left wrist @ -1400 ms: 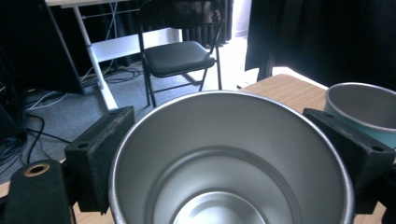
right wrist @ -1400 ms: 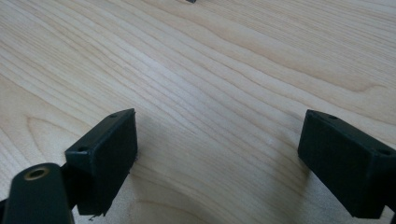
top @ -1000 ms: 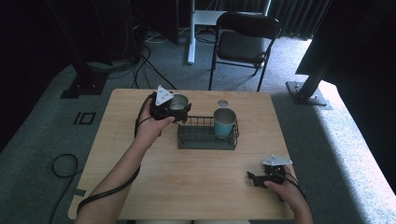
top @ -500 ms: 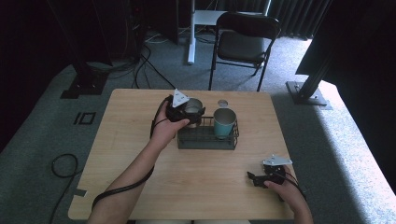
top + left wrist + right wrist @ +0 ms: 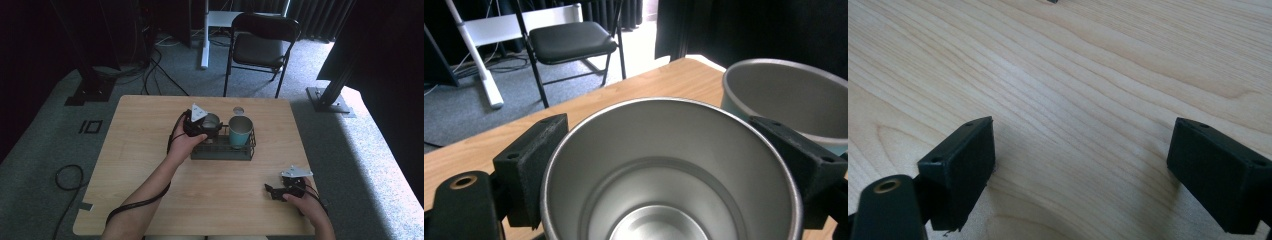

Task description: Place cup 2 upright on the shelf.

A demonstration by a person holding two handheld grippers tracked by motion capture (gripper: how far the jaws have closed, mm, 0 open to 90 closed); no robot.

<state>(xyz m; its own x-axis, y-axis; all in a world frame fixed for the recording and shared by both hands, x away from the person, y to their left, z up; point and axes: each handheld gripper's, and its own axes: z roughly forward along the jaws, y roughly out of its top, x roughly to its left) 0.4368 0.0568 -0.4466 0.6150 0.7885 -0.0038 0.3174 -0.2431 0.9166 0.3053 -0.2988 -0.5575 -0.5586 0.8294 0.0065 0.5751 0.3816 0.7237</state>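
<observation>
My left gripper (image 5: 206,126) is shut on a bare steel cup (image 5: 212,120) and holds it upright at the left end of a black wire basket (image 5: 222,152). In the left gripper view the steel cup (image 5: 669,170) sits between both jaws, open mouth up and empty. A teal cup (image 5: 240,131) stands in the basket's right half; this teal cup (image 5: 789,100) appears just beside the steel one. Whether the steel cup rests on the basket floor is hidden. My right gripper (image 5: 272,191) lies open on the table near the front right; in its own view the right gripper (image 5: 1083,170) has bare wood between the jaws.
A small round silver disc (image 5: 238,110) lies on the wooden table (image 5: 140,165) behind the basket. A black folding chair (image 5: 260,47) and a white desk leg (image 5: 204,35) stand beyond the far edge. Cables run over the grey carpet at left.
My left gripper has carried the steel cup to the right, from left of the basket to its left end next to the teal cup. The right gripper has stayed put.
</observation>
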